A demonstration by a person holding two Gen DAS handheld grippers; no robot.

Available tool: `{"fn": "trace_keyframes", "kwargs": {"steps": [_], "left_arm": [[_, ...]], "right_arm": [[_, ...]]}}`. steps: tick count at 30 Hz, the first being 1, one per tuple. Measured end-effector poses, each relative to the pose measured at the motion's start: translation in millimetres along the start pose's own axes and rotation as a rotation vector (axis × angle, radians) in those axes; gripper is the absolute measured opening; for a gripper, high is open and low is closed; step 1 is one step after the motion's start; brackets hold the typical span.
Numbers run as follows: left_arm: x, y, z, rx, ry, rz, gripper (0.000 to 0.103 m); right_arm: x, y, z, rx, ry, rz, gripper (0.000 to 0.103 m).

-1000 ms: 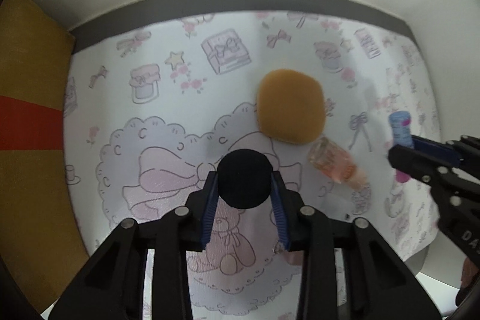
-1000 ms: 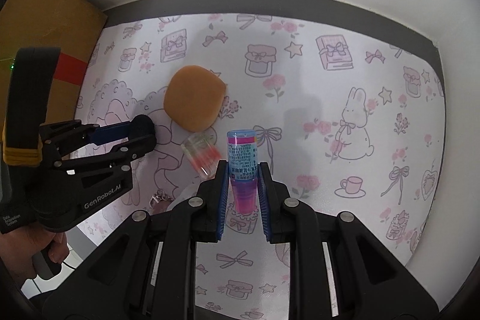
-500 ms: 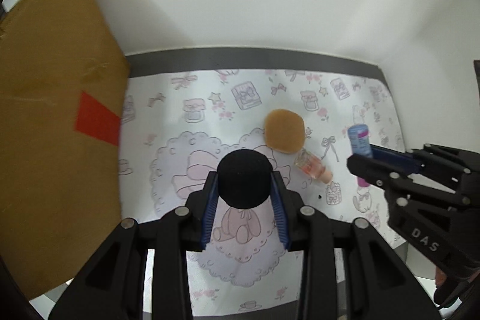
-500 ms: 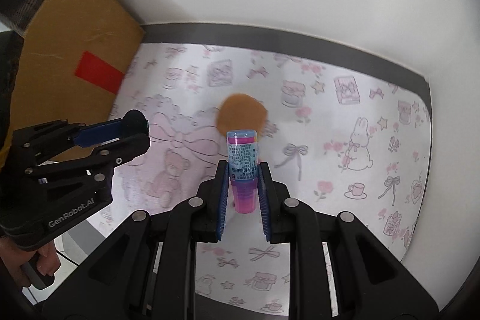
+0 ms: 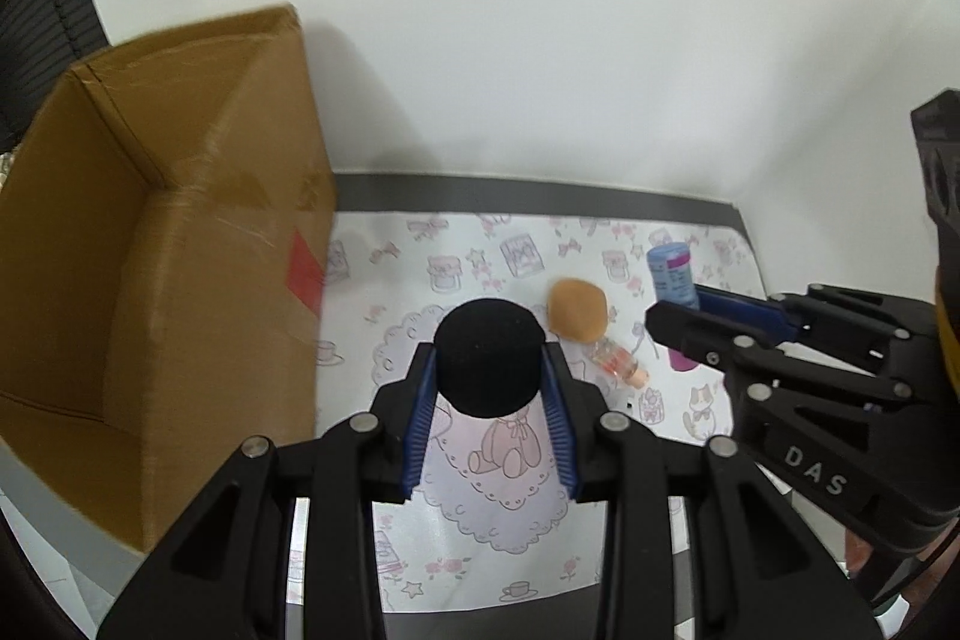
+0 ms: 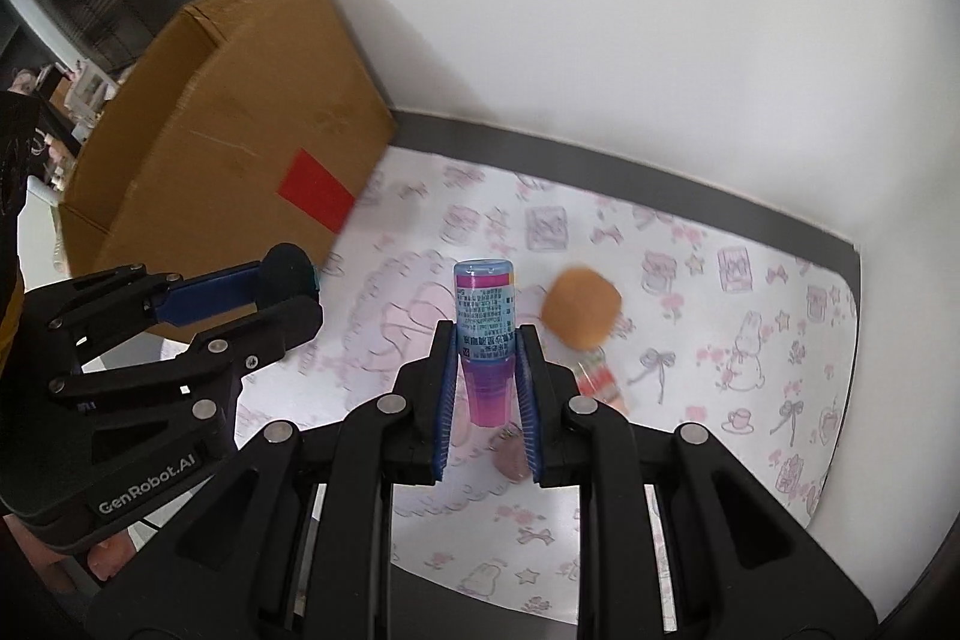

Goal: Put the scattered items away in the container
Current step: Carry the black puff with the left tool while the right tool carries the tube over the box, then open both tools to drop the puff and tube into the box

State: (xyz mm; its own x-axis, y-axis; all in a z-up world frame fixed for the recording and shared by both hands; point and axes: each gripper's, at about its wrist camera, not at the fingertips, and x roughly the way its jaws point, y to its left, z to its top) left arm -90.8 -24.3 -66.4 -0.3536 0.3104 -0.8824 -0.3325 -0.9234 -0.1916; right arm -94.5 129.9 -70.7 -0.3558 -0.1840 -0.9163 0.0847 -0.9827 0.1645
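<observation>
Both grippers loaded: left gripper clamps black puck, right gripper clamps upright pink bottle; open cardboard box sits left of both, nearer the left one.

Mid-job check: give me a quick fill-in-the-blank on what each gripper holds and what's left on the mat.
The left gripper is shut on a round ____ puff.
The right gripper holds a pink-and-blue ____.
The cardboard box carries a ____ patch on its side.
The tan sponge still lies on the ____.

Missing words: black; bottle; red; mat
</observation>
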Motion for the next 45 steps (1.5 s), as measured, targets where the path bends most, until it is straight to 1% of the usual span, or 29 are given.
{"fn": "trace_keyframes", "kwargs": {"steps": [8, 12, 17, 21, 28, 34, 39, 45], "left_arm": [[-37.6, 30.3, 17.7, -0.045, -0.071, 0.020, 0.034], [-55.1, 51.7, 28.4, -0.074, -0.104, 0.033, 0.034], [-69.3, 80.1, 37.1, -0.112, -0.129, 0.058, 0.034], [-80.0, 107.8, 36.3, -0.146, -0.136, 0.076, 0.034], [-84.6, 153.8, 33.7, -0.201, -0.126, 0.112, 0.034], [-82.7, 182.1, 28.1, -0.230, -0.102, 0.132, 0.034], [-68.9, 195.0, 18.0, -0.256, -0.064, 0.127, 0.034], [-55.0, 204.6, 11.7, -0.286, -0.037, 0.114, 0.034]], "right_arm": [[-24.0, 41.3, 25.2, -0.064, -0.053, 0.015, 0.020], [-30.8, 63.8, 41.0, -0.097, -0.080, 0.026, 0.020], [-35.1, 96.7, 60.3, -0.147, -0.099, 0.040, 0.020], [-35.6, 126.0, 73.6, -0.188, -0.109, 0.058, 0.020], [-24.4, 175.8, 90.6, -0.239, -0.103, 0.102, 0.020], [-8.0, 208.9, 93.7, -0.274, -0.080, 0.133, 0.020], [12.2, 221.9, 87.8, -0.288, -0.041, 0.142, 0.020], [31.1, 226.4, 87.9, -0.292, -0.010, 0.136, 0.020]]}}
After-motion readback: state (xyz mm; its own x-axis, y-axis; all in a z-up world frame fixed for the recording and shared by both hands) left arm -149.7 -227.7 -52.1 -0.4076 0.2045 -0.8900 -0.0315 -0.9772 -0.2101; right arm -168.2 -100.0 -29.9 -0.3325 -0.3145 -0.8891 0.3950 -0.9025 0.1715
